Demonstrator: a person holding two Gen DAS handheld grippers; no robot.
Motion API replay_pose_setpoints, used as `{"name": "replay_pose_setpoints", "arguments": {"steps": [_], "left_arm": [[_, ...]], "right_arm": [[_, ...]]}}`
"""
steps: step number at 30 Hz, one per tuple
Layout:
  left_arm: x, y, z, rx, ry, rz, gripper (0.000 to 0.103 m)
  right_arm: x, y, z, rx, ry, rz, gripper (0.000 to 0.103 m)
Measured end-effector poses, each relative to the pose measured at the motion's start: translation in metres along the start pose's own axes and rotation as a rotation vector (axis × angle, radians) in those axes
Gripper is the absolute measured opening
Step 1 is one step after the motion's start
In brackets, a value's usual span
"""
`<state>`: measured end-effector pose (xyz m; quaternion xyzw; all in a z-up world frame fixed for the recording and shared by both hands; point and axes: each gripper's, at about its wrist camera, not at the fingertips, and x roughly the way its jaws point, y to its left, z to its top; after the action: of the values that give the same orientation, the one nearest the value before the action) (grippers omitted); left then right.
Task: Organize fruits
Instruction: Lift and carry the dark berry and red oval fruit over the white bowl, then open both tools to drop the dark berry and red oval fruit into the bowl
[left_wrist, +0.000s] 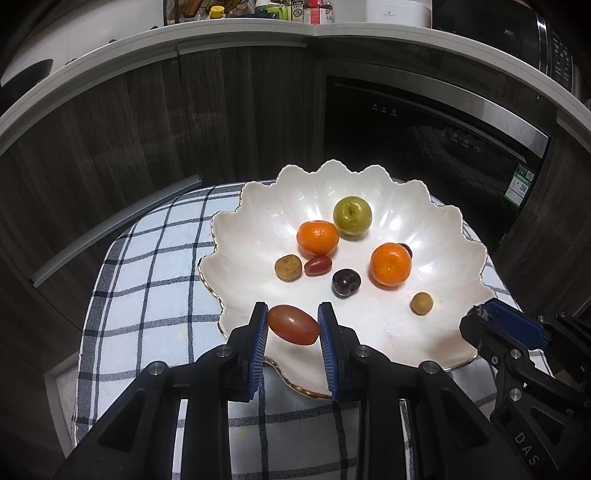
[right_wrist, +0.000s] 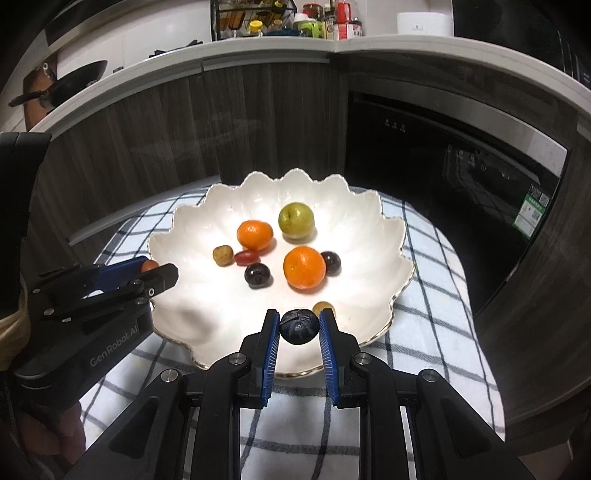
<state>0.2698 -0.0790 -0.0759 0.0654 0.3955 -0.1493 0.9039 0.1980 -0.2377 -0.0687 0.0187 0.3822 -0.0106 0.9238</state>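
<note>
Clamping an oblong red grape tomato (left_wrist: 293, 329) between its blue pads, the left gripper (left_wrist: 293, 326) hangs over the near left rim of the scalloped white bowl (left_wrist: 258, 206). The right gripper (right_wrist: 298, 326) likewise pinches a dark blue-black plum (right_wrist: 299, 326) between its pads, above the bowl's near rim.

Bowl contents, near to far:
- small tan round fruit (left_wrist: 422, 303), near right part of the floor, just beyond the right gripper's plum;
- dark purple grape (left_wrist: 345, 282), centre;
- large mandarin (left_wrist: 390, 264), right of centre, with a second dark grape (right_wrist: 330, 262) touching its far right side;
- small red grape tomato (left_wrist: 317, 266), left of centre, just beside a brown speckled round fruit (left_wrist: 287, 267) on its left;
- smaller mandarin (left_wrist: 317, 238), directly behind the small tomato and close to it;
- green apple (left_wrist: 352, 215), farthest back, just right of that mandarin.

Bowl sits on a white cloth with dark check lines (left_wrist: 147, 266), covering a small table, toward the cloth's far edge. Beyond: dark wood cabinet fronts (left_wrist: 147, 122), a black built-in oven (left_wrist: 424, 125) to the right, and a pale countertop (left_wrist: 240, 33) carrying bottles and jars (right_wrist: 332, 22).
</note>
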Motion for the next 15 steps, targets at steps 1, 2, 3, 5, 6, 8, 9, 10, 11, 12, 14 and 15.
{"name": "replay_pose_setpoints", "arguments": {"steps": [1, 2, 3, 5, 6, 8, 9, 10, 11, 12, 14, 15], "left_arm": [[0.001, 0.000, 0.000, 0.002, 0.001, 0.001, 0.028], [0.001, 0.000, 0.000, 0.001, 0.002, 0.001, 0.029], [0.002, 0.001, 0.000, -0.001, 0.003, 0.000, 0.031], [0.001, 0.002, 0.001, -0.006, -0.001, 0.002, 0.041], [0.000, 0.003, 0.001, -0.009, -0.005, 0.006, 0.047], [-0.003, 0.005, 0.002, -0.016, -0.016, 0.021, 0.054], [-0.004, 0.006, 0.002, -0.018, -0.020, 0.029, 0.058], [-0.006, 0.008, 0.002, -0.021, -0.024, 0.039, 0.062], [-0.007, 0.009, 0.003, -0.024, -0.027, 0.044, 0.064], [-0.008, 0.010, 0.003, -0.027, -0.031, 0.050, 0.067], [-0.012, 0.012, 0.003, -0.031, -0.038, 0.064, 0.071], [-0.013, 0.013, 0.003, -0.033, -0.041, 0.067, 0.076]], "right_arm": [[0.001, 0.000, 0.000, 0.000, 0.005, 0.000, 0.024], [0.003, 0.001, -0.001, 0.000, 0.010, 0.001, 0.024], [0.004, 0.001, -0.001, 0.000, 0.015, 0.001, 0.024], [0.006, 0.003, -0.001, -0.004, 0.024, 0.005, 0.024], [0.006, 0.003, -0.001, -0.005, 0.026, 0.004, 0.024], [0.006, 0.004, -0.001, -0.007, 0.029, 0.001, 0.027], [0.006, 0.004, -0.001, -0.007, 0.030, -0.001, 0.031], [0.006, 0.004, 0.000, -0.007, 0.029, -0.011, 0.043], [0.005, 0.003, 0.000, -0.005, 0.024, -0.026, 0.056], [0.002, 0.002, 0.000, 0.003, 0.014, -0.036, 0.061], [-0.002, 0.000, 0.002, 0.016, -0.003, -0.049, 0.074], [-0.004, -0.001, 0.002, 0.021, -0.011, -0.058, 0.076]]}}
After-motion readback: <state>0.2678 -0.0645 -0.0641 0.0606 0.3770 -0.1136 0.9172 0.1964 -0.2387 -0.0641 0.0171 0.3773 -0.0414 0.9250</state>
